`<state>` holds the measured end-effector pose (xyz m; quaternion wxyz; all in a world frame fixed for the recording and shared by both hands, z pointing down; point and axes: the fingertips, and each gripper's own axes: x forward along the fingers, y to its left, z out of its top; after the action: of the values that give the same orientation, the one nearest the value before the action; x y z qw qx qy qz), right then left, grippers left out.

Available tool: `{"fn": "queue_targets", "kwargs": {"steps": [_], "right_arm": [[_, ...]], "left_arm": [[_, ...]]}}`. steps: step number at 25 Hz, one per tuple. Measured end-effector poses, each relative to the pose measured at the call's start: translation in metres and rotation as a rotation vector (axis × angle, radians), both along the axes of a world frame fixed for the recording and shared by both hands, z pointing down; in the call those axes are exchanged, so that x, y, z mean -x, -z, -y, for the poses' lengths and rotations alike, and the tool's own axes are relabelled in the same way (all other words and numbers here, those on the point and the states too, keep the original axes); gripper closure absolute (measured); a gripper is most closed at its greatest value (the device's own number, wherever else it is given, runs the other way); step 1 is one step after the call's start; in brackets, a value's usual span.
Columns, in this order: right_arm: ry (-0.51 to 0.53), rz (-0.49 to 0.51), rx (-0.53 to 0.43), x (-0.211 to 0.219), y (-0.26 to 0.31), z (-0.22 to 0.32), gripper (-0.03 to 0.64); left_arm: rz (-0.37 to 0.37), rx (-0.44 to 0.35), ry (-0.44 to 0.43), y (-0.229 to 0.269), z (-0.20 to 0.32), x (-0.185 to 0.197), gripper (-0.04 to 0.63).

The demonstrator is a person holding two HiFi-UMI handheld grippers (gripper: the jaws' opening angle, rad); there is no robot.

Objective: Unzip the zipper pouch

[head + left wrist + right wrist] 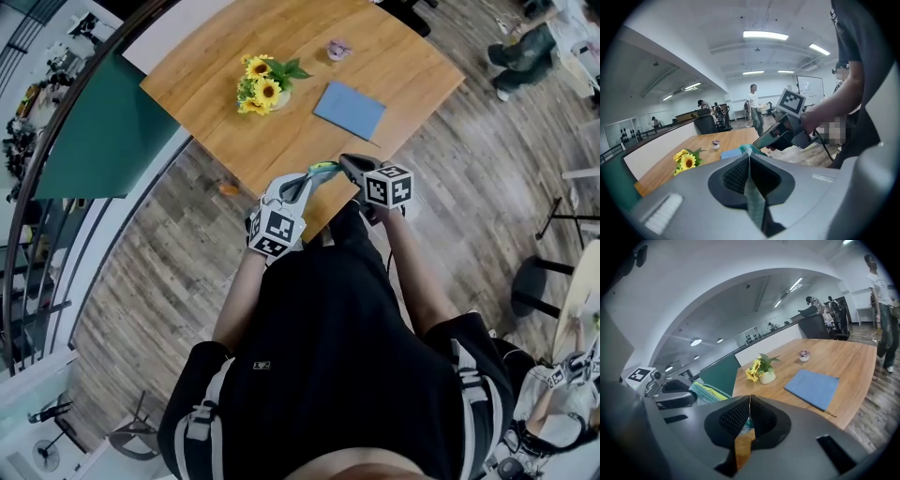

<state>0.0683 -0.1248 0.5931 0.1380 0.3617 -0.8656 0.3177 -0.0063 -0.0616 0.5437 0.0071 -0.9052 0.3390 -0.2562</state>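
Left gripper and right gripper both pinch the zipper pouch aloft — unzipping probably barely begun, though I can't see the zipper.

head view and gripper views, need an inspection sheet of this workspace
surface: light wooden table.
job's things: green-striped fabric zipper pouch, held up between both grippers at the table's near corner.
clutter: sunflower bunch in a pale pot; small purple flower pot; flat blue folder.
grippers: left gripper shut on the pouch's edge; right gripper shut on its other end.
cables: thin dark cable hanging from right gripper.
surroundings: wood-plank floor, teal panel, people standing far back.
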Motion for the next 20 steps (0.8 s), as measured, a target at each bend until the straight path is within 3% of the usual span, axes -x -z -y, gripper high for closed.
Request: {"fn": "queue_targets", "kwargs": {"steps": [20], "right_arm": [[-0.029, -0.009, 0.000, -0.004, -0.006, 0.001, 0.609]], "left_arm": [[-0.003, -0.010, 0.008, 0.004, 0.001, 0.010, 0.589]]}}
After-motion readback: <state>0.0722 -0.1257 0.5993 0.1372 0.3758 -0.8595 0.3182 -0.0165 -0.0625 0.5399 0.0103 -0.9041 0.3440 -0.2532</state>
